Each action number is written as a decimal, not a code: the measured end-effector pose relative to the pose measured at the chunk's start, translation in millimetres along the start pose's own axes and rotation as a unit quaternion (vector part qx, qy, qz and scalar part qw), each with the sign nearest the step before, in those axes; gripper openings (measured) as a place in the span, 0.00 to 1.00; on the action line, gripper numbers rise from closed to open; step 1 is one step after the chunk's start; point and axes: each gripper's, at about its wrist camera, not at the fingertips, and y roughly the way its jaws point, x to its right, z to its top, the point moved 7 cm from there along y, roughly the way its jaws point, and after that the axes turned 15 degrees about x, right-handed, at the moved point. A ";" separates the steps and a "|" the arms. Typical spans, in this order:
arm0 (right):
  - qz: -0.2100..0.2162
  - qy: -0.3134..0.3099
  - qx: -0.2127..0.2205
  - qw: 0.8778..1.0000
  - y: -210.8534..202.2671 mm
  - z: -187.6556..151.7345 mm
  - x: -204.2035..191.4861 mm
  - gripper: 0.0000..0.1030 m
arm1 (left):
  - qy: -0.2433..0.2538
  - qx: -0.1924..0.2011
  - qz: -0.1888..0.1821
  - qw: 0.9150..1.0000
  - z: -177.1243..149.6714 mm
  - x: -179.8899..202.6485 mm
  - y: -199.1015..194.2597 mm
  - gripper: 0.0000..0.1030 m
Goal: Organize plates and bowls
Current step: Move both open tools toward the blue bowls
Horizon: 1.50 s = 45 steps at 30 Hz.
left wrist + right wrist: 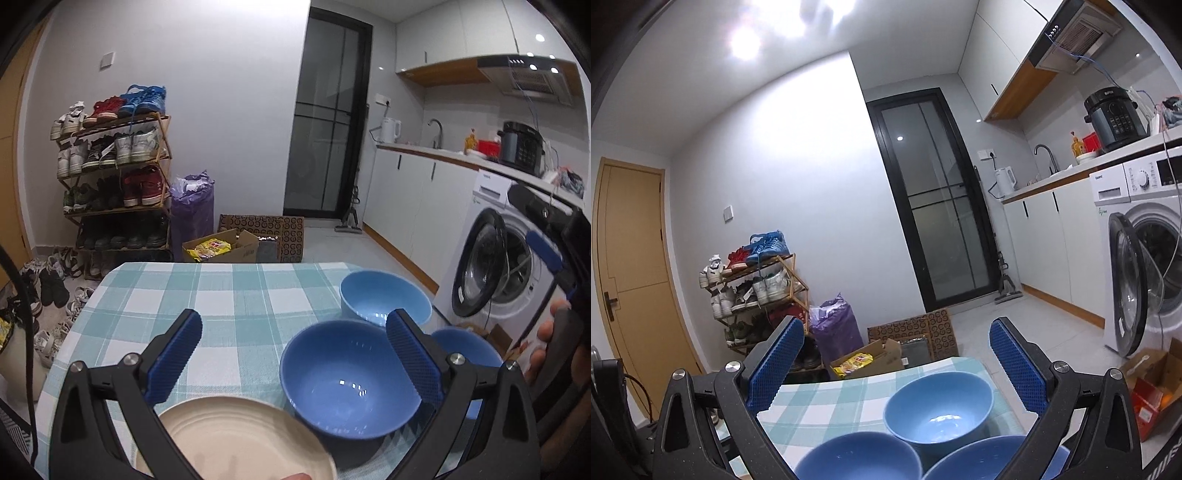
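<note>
Grey-walled kitchen with a dark glass door; a crowded shoe rack stands left of it. White cabinets and an open washing machine line the right wall; ceiling light glares overhead.

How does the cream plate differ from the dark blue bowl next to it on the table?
The cream ridged plate is shallow and nearly flat; the dark blue glossy bowl is deep with tall walls. The plate is pale and matte-looking, the bowl saturated blue with light glints. The plate lies nearer the left wrist camera, partly cut off by the frame; the bowl shows almost whole. Both are round, empty and upright on the checked tablecloth.
</note>
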 end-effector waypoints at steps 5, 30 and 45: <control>-0.006 0.015 -0.012 1.000 10.6 -11.9 -6.3 0.99 | -0.032 0.027 0.042 0.998 10.9 -8.2 11.5 0.98; -0.101 0.049 -0.061 0.992 51.8 -80.0 -7.9 0.99 | -0.083 0.018 0.166 0.982 -0.6 -19.6 68.5 0.98; -0.134 0.027 -0.060 0.989 56.2 -85.9 -18.6 0.99 | -0.073 -0.007 0.201 0.977 -20.1 -16.7 79.6 0.99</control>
